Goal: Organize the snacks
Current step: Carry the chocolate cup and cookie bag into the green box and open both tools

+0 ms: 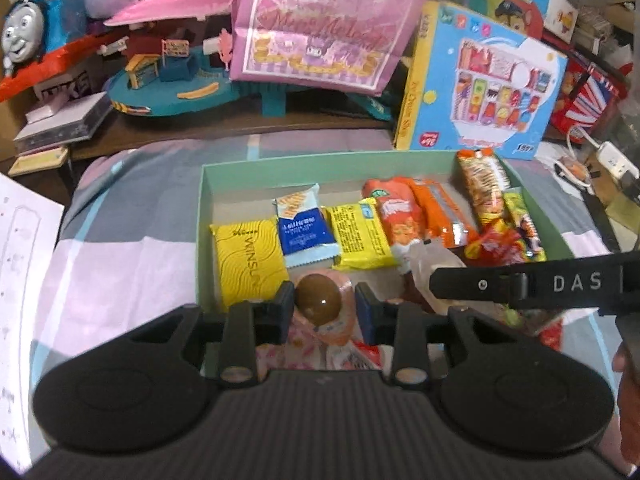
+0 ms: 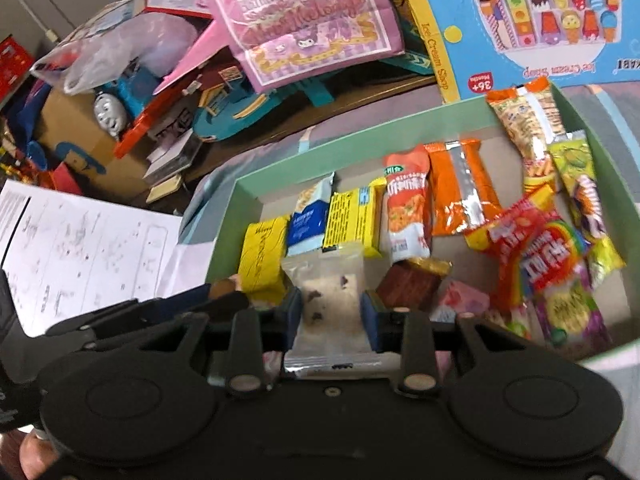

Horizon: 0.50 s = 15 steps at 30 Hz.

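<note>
A pale green box [image 1: 304,160] holds a row of snacks: a yellow packet [image 1: 246,254], a blue packet [image 1: 304,228], a second yellow packet [image 1: 362,234] and orange packets [image 1: 404,216]. My left gripper [image 1: 325,305] is shut on a brown egg-shaped sweet in pink wrap [image 1: 320,300], low over the box's near left part. My right gripper [image 2: 330,312] is shut on a clear-wrapped biscuit packet [image 2: 328,300] over the box's near side [image 2: 240,184]. The right gripper's body shows in the left wrist view [image 1: 520,284].
The box sits on a pink and grey bedsheet [image 1: 132,216]. Behind it stand a pink birthday bag [image 1: 320,24], a blue ice cream shop toy box [image 1: 484,88], a teal toy set [image 1: 176,84] and a Thomas train [image 1: 28,28]. Printed paper [image 2: 80,236] lies at left.
</note>
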Each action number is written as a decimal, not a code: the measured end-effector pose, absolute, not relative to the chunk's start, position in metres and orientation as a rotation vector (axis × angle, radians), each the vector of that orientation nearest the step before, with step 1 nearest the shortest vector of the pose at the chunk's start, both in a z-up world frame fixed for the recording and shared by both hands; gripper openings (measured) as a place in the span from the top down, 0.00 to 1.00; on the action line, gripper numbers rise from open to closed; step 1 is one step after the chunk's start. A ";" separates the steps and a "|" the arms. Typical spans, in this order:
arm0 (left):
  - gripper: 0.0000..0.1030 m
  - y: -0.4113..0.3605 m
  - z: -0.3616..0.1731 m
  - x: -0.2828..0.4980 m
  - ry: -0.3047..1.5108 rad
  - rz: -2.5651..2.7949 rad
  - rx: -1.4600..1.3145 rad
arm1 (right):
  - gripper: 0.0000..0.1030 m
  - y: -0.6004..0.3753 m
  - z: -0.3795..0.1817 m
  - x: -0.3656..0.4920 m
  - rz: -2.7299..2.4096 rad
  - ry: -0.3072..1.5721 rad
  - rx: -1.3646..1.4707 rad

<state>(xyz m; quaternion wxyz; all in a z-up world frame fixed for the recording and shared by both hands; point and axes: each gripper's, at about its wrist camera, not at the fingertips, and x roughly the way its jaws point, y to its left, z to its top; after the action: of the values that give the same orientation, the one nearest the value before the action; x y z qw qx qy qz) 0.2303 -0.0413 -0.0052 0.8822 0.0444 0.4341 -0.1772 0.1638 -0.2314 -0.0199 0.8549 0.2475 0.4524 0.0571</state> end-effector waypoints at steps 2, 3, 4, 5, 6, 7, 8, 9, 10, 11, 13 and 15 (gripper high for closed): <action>0.69 -0.045 -0.013 0.239 0.916 -0.370 0.101 | 0.69 -0.232 -0.026 0.175 0.120 0.961 0.527; 0.69 -0.047 -0.017 0.243 0.922 -0.372 0.103 | 0.69 -0.232 -0.030 0.181 0.121 0.966 0.528; 0.69 -0.049 -0.020 0.246 0.927 -0.374 0.107 | 0.69 -0.232 -0.033 0.186 0.123 0.971 0.531; 0.69 -0.050 -0.023 0.248 0.929 -0.375 0.111 | 0.69 -0.232 -0.037 0.190 0.124 0.975 0.535; 0.69 -0.052 -0.026 0.250 0.933 -0.376 0.115 | 0.69 -0.232 -0.040 0.192 0.125 0.978 0.537; 0.69 -0.053 -0.028 0.252 0.936 -0.377 0.118 | 0.69 -0.231 -0.042 0.195 0.126 0.981 0.540; 0.69 -0.055 -0.030 0.254 0.938 -0.378 0.121 | 0.69 -0.231 -0.043 0.198 0.126 0.984 0.543; 0.69 -0.056 -0.032 0.256 0.940 -0.379 0.124 | 0.69 -0.231 -0.045 0.201 0.126 0.988 0.546; 0.68 -0.058 -0.032 0.256 0.940 -0.380 0.129 | 0.69 -0.231 -0.047 0.204 0.126 0.991 0.550; 0.68 -0.060 -0.033 0.257 0.940 -0.381 0.139 | 0.68 -0.231 -0.047 0.205 0.129 0.992 0.552; 0.39 -0.064 -0.033 0.255 0.928 -0.365 0.175 | 0.60 -0.230 -0.048 0.207 0.141 0.998 0.561; 0.02 -0.067 -0.031 0.250 0.897 -0.316 0.220 | 0.31 -0.231 -0.043 0.204 0.131 0.988 0.580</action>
<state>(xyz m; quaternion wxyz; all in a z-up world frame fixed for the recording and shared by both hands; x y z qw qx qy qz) 0.2500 -0.0671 -0.0309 0.8832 0.1059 0.4309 -0.1520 0.2041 -0.2313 -0.0435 0.8383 0.2743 0.4671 0.0618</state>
